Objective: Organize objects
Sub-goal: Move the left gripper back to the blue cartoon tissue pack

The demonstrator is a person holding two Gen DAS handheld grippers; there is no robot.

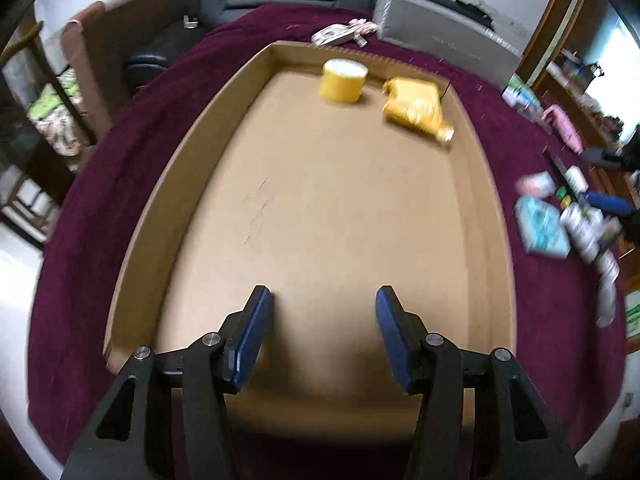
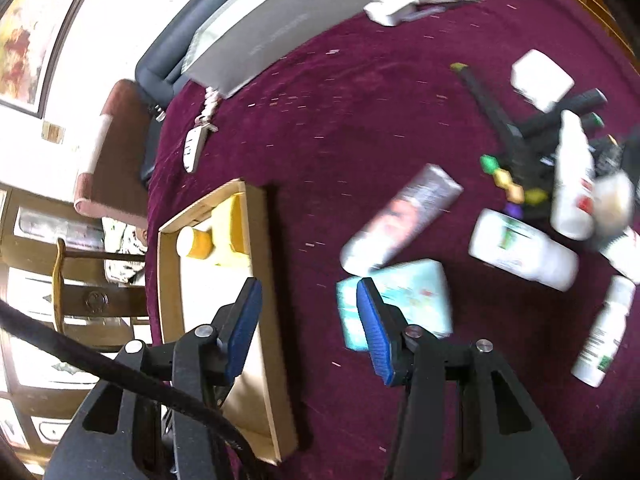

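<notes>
A shallow cardboard tray point(image 1: 176, 184) lies on a maroon cloth. At its far end stand a yellow tub with a white lid point(image 1: 343, 80) and a yellow pouch point(image 1: 416, 107). My left gripper point(image 1: 324, 300) is open and empty above the tray's near end. My right gripper point(image 2: 309, 292) is open and empty above the cloth, between the tray's wall point(image 2: 266, 280) and a pale blue packet point(image 2: 408, 296). Beyond the packet lie a dark tube point(image 2: 404, 220) and white bottles point(image 2: 520, 248).
More loose items lie at the right: a white bottle point(image 2: 572, 176), a small spray bottle point(image 2: 604, 332), a white box point(image 2: 542, 78), a black tool point(image 2: 516, 136) with coloured beads. A grey box point(image 2: 276, 24) and a remote point(image 2: 194, 146) sit at the far edge. A chair point(image 2: 92, 300) stands left.
</notes>
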